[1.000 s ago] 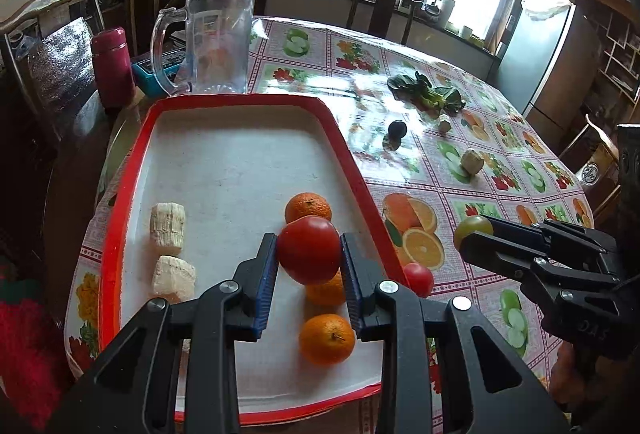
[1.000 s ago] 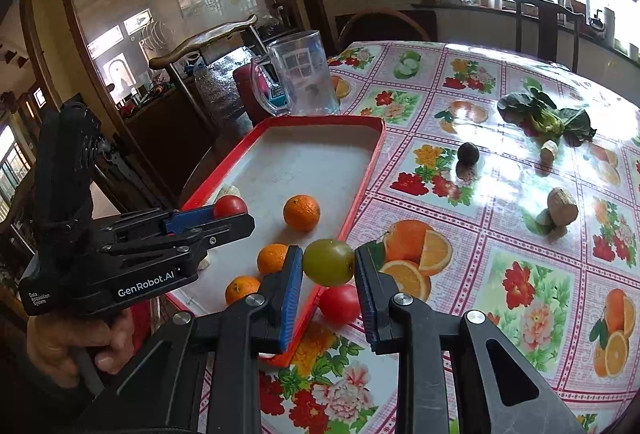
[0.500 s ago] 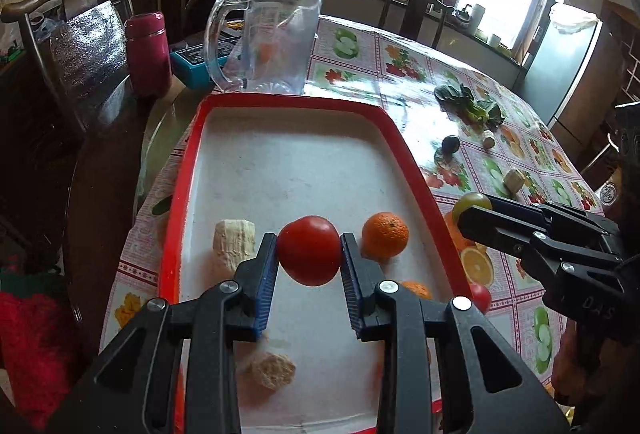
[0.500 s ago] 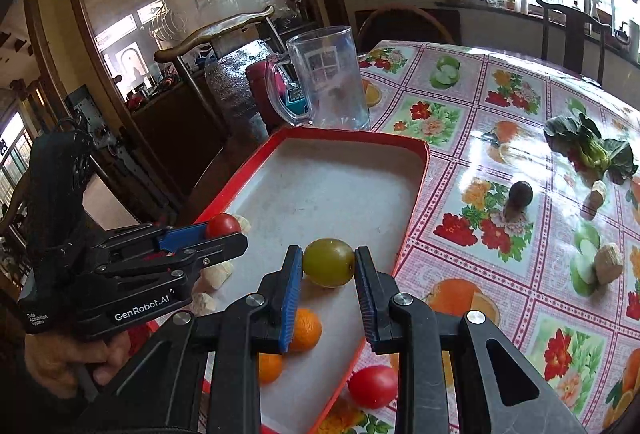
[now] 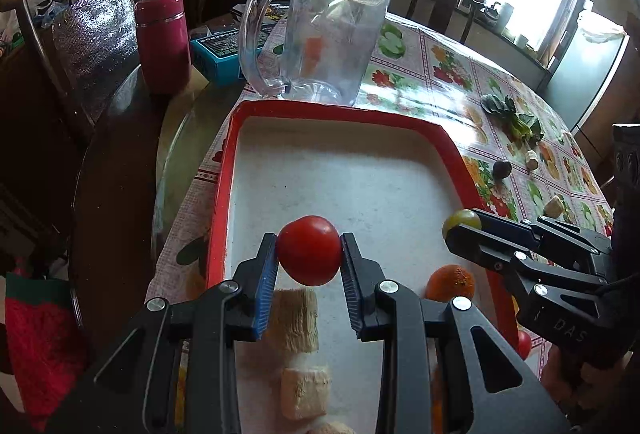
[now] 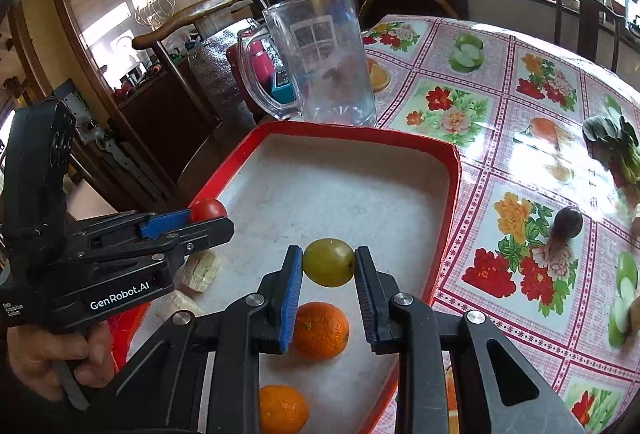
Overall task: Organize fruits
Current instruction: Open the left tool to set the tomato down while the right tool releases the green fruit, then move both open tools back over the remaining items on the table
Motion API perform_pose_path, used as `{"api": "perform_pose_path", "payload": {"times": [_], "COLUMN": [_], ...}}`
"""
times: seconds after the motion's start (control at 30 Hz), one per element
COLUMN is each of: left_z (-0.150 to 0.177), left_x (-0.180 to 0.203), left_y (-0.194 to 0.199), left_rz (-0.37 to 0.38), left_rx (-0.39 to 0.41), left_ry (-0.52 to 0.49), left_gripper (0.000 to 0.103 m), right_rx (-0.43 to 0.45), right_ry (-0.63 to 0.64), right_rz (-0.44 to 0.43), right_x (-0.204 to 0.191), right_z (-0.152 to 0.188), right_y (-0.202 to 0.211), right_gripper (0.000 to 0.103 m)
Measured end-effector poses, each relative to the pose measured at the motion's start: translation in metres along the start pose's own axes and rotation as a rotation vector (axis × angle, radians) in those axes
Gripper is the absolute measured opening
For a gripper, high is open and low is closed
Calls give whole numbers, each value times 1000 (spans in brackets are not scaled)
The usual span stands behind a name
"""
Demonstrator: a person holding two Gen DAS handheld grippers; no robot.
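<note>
One red-rimmed tray (image 5: 224, 170) w/ white floor on floral tablecloth (image 6: 500, 106), window behind.

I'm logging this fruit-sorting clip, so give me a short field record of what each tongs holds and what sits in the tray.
left tongs: shut on red tomato, above the tray
right tongs: shut on green fruit, above the tray
tray: red rim, white floor
in tray: oranges, pale cut chunks
behind tray: clear pitcher

Clear pitcher (image 5: 324, 34), red flask (image 5: 162, 42), blue box (image 5: 218, 54) behind.
</note>
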State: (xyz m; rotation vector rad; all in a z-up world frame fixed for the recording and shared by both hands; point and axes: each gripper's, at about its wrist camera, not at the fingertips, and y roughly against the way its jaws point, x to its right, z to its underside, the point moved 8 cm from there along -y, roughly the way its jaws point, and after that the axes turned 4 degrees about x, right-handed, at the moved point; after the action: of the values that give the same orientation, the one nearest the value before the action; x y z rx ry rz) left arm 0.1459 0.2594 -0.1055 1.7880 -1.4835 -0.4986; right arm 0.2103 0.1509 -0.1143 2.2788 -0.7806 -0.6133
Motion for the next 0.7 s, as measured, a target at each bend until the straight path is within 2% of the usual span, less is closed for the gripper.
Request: {"api": "perform_pose_path", "payload": {"times": [0.23, 0.47, 0.53, 0.63, 0.7], "left_z": [6, 8, 9, 10, 10], "left_x": [-1, -4, -5, -6, -6], "left_y": [-19, -23, -21, -15, -9], "left_rz": [-8, -31, -41, -55, -56], "left_rx": [-50, -80, -83, -72, -61], "left_ry": [-5, 4, 9, 17, 19], "left_gripper": [28, 29, 32, 52, 52], "right_rx": [-28, -35, -25, -5, 16], "right_ry": [7, -7, -14, -21, -27], "right_rz": [3, 8, 3, -4, -4], "right_x": [2, 7, 7, 7, 9], "right_z": [5, 8, 8, 6, 5], "right_y": [-12, -11, -5, 6, 18], "right_gripper": [27, 32, 32, 35, 35]}}
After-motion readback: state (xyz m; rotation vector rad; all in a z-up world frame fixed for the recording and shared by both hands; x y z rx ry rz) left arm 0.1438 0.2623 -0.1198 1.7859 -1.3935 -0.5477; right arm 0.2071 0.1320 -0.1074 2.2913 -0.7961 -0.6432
